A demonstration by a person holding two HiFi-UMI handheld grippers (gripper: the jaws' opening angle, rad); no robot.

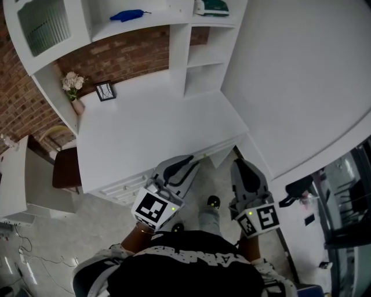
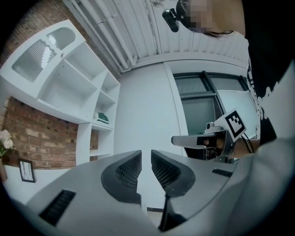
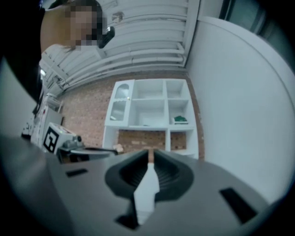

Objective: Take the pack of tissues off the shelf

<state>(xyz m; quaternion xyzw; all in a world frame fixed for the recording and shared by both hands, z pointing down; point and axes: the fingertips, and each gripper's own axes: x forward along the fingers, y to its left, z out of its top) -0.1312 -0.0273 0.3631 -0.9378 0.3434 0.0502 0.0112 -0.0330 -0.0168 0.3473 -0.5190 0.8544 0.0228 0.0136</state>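
The pack of tissues [image 1: 211,7] is green and lies on the upper right shelf of the white shelf unit [image 1: 179,40] at the back of the desk; it also shows as a small green pack [image 2: 102,118] in the left gripper view and as the same pack [image 3: 180,119] in the right gripper view. Both grippers hang in front of the desk's near edge, far from the shelf. My left gripper [image 1: 186,161] [image 2: 146,154] has its jaws a little apart with nothing between them. My right gripper [image 1: 240,167] [image 3: 150,154] is shut and empty.
A white desk [image 1: 156,127] with drawers [image 1: 124,187] stands before a brick wall. On it are a vase of flowers [image 1: 72,86] and a small picture frame [image 1: 105,90]. A blue object [image 1: 128,15] lies on the middle shelf. A brown chair [image 1: 65,167] stands left, a white wall [image 1: 301,75] right.
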